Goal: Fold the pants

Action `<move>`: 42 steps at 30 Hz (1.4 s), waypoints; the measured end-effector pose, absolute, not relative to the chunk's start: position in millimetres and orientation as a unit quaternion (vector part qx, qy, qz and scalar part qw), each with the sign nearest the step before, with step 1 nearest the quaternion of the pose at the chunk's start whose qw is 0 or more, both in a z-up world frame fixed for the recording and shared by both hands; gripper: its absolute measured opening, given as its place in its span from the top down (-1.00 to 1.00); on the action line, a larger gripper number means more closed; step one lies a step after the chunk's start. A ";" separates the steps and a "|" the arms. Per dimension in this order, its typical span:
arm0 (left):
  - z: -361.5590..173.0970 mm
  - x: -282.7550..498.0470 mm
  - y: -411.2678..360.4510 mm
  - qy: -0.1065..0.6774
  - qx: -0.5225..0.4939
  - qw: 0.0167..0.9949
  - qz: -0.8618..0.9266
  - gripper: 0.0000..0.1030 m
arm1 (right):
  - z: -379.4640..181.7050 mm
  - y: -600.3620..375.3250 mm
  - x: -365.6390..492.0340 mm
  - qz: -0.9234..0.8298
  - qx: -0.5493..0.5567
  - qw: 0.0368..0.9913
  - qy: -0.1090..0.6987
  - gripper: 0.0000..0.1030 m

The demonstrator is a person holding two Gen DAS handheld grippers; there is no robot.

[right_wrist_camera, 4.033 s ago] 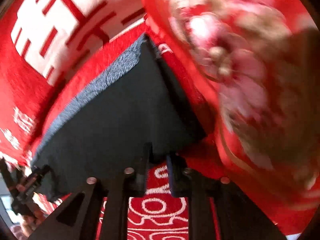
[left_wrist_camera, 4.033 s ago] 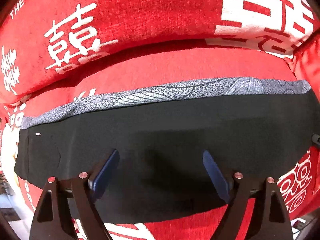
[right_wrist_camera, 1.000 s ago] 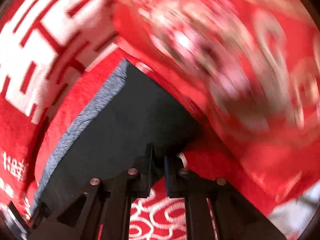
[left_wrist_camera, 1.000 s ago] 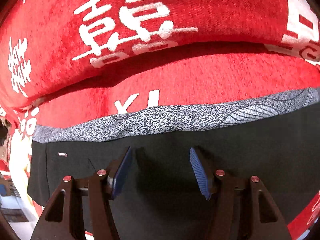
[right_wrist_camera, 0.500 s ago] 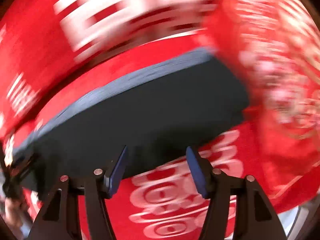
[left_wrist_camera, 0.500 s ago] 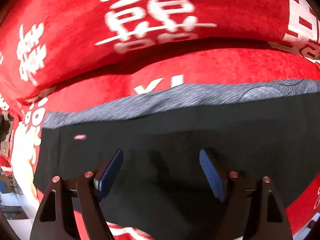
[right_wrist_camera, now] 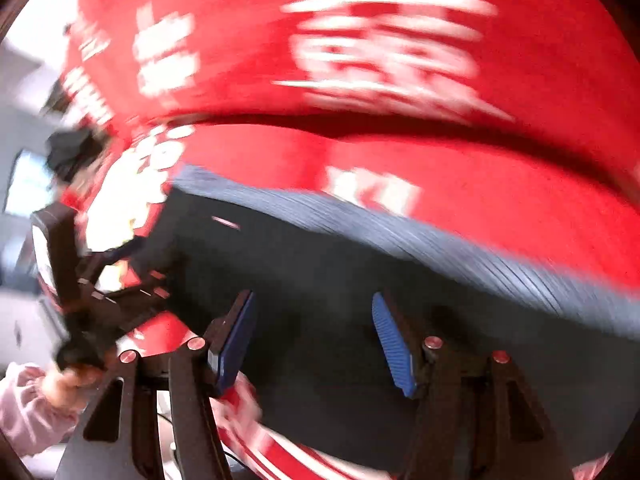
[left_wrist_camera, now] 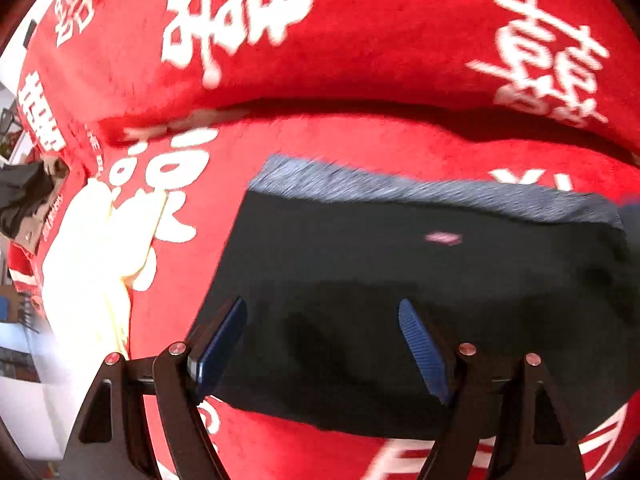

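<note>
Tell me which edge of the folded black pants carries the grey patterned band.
The far edge of the black pants, next to the sofa backrest: the grey patterned band runs along it. The near and side edges are plain black.

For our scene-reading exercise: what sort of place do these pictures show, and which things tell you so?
Probably a home, likely a sofa or bed. Black pants lie flat on a plush red cover with white characters, which bulges up behind like a cushion; cluttered room edges show at the left.

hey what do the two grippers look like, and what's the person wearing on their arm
Both the left gripper and the right gripper have black triangular-cutout fingers, silver rivets and ribbed blue pads. A pale pink sleeve with a gathered cuff shows in the right wrist view.
</note>
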State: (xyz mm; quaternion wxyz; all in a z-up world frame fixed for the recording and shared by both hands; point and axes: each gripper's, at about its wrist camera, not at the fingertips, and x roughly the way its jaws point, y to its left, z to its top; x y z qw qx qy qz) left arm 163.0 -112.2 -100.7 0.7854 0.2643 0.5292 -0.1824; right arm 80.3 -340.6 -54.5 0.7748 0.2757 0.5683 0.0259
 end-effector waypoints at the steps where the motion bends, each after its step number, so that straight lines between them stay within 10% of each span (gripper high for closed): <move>1: -110.2 167.5 -104.5 0.542 0.263 0.779 -0.174 -0.55 | -54.2 -329.5 101.6 0.044 0.267 0.776 0.569 -0.24; 14: -125.2 165.0 -62.9 0.544 0.175 0.789 -0.224 -0.55 | -125.6 -221.4 282.8 0.141 0.134 0.727 0.659 -0.21; 16: -124.0 163.8 -60.1 0.542 0.174 0.791 -0.224 -0.55 | -134.1 -219.0 285.7 0.165 0.167 0.707 0.667 0.44; 20: -119.0 160.1 -45.3 0.551 0.155 0.794 -0.206 -0.55 | -107.4 -206.7 281.7 0.197 0.142 0.717 0.653 0.77; 25: -121.6 159.7 -45.0 0.545 0.166 0.795 -0.207 -0.55 | -123.0 -203.2 294.8 0.163 0.142 0.719 0.661 0.78; 36: -114.6 187.0 -57.1 0.571 0.166 0.781 -0.190 -0.55 | -64.5 -250.4 215.7 0.041 0.197 0.769 0.606 0.09; 42: -129.7 195.8 -44.0 0.578 0.134 0.783 -0.188 -0.95 | -107.5 -323.5 128.0 -0.071 0.230 0.716 0.655 0.09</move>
